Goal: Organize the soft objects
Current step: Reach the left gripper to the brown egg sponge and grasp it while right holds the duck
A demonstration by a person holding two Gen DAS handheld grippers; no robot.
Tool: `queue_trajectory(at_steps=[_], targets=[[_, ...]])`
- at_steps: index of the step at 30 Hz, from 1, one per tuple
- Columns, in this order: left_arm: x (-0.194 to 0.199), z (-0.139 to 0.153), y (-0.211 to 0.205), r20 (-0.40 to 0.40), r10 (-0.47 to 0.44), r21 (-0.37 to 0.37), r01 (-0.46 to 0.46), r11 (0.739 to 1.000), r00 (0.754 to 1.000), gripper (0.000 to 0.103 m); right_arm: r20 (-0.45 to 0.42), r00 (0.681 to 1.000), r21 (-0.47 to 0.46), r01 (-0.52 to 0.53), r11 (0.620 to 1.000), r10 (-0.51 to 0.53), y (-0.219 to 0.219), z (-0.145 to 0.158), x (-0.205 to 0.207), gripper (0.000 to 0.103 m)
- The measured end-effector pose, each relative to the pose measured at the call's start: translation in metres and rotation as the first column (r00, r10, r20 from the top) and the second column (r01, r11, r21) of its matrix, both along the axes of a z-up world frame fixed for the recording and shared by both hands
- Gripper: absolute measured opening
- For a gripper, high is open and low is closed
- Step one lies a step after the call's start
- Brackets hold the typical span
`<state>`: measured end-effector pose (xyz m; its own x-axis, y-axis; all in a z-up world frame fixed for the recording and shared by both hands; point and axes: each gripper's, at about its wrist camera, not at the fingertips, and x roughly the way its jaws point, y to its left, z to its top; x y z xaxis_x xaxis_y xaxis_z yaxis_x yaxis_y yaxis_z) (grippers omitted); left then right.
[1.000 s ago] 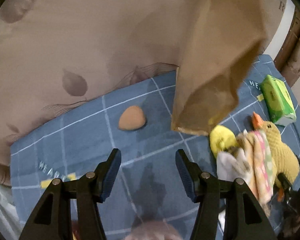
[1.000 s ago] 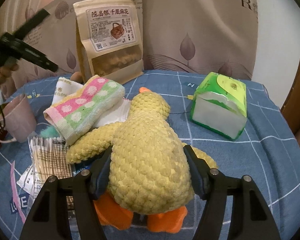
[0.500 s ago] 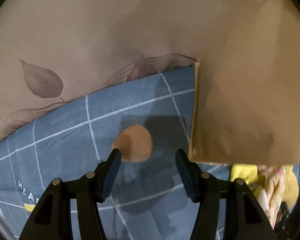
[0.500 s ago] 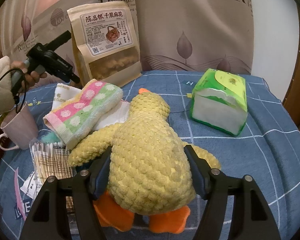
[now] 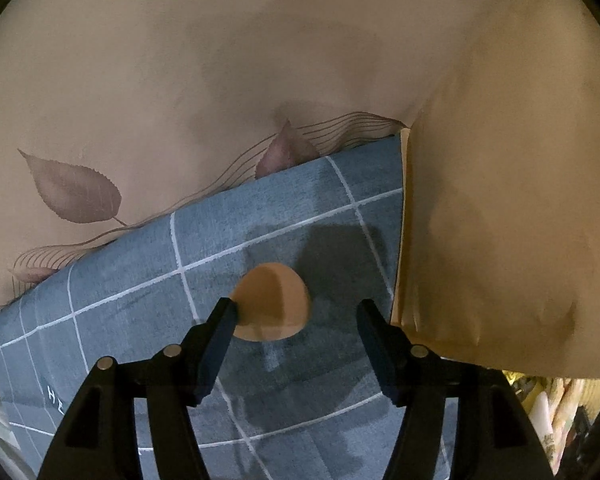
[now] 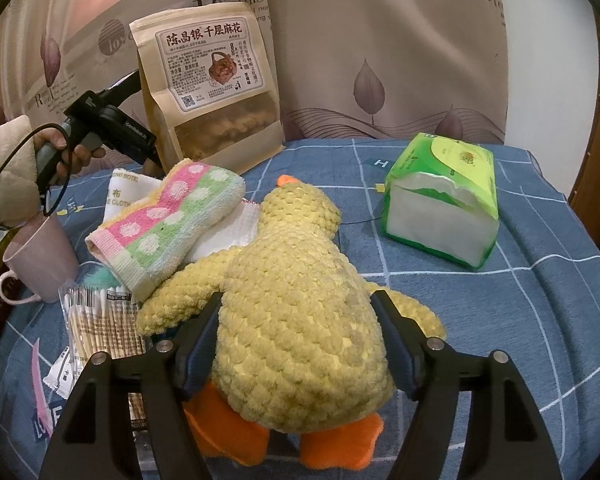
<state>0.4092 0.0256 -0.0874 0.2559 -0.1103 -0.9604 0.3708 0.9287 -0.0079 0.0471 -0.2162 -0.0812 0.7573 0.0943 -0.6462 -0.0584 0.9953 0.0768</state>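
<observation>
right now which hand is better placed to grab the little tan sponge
Left. The left tongs hang open just over the tan sponge beside the kraft bag. The right tongs straddle the yellow duck, far from it.

Kraft snack pouch (image 6: pixel 210 92) stands upright against leaf-print curtain (image 6: pixel 380 60). Pink mug (image 6: pixel 40 264) at left on blue checked cloth (image 6: pixel 540 300). Bag of cotton swabs (image 6: pixel 100 320) lies just beside the mug.
</observation>
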Motion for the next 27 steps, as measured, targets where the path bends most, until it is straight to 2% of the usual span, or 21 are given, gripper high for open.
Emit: queue_trajectory(at_steps=[7, 10, 13, 15, 17, 21, 25, 27], targets=[[-0.001, 0.008, 0.009, -0.011, -0.024, -0.016, 0.024, 1.0, 1.0, 0.069, -0.001, 1.0, 0.002, 0.0, 1.0, 0.0, -0.001, 0.001, 0.0, 0.07], [-0.001, 0.007, 0.006, 0.011, -0.047, 0.007, 0.047, 0.999, 0.999, 0.069, -0.005, 1.0, 0.004, 0.0, 1.0, 0.0, 0.0, 0.001, 0.0, 0.07], [-0.001, 0.008, 0.007, 0.018, -0.043, -0.008, 0.043, 0.999, 0.999, 0.068, -0.006, 1.0, 0.006, 0.001, 1.0, -0.001, 0.0, 0.001, 0.0, 0.07], [-0.003, 0.012, 0.008, 0.03, -0.044, -0.013, 0.045, 0.999, 0.999, 0.059, -0.005, 1.0, 0.004, 0.002, 1.0, -0.002, 0.0, 0.001, 0.0, 0.071], [-0.003, 0.018, 0.013, 0.048, -0.027, 0.003, 0.026, 1.0, 0.999, 0.033, -0.008, 1.0, 0.007, 0.001, 1.0, -0.001, 0.001, 0.0, 0.0, 0.071], [-0.001, 0.023, 0.035, 0.013, 0.031, -0.077, -0.03, 0.997, 0.999, 0.031, -0.011, 1.0, 0.014, 0.004, 1.0, -0.004, -0.001, -0.001, 0.002, 0.072], [-0.004, 0.025, 0.039, 0.011, 0.018, -0.076, -0.017, 0.997, 1.0, 0.031, -0.01, 1.0, 0.013, 0.004, 1.0, -0.004, -0.001, -0.001, 0.002, 0.072], [-0.003, 0.024, 0.038, 0.011, 0.026, -0.076, -0.025, 0.997, 1.0, 0.035, -0.01, 1.0, 0.013, 0.005, 1.0, -0.004, -0.001, -0.001, 0.002, 0.072]])
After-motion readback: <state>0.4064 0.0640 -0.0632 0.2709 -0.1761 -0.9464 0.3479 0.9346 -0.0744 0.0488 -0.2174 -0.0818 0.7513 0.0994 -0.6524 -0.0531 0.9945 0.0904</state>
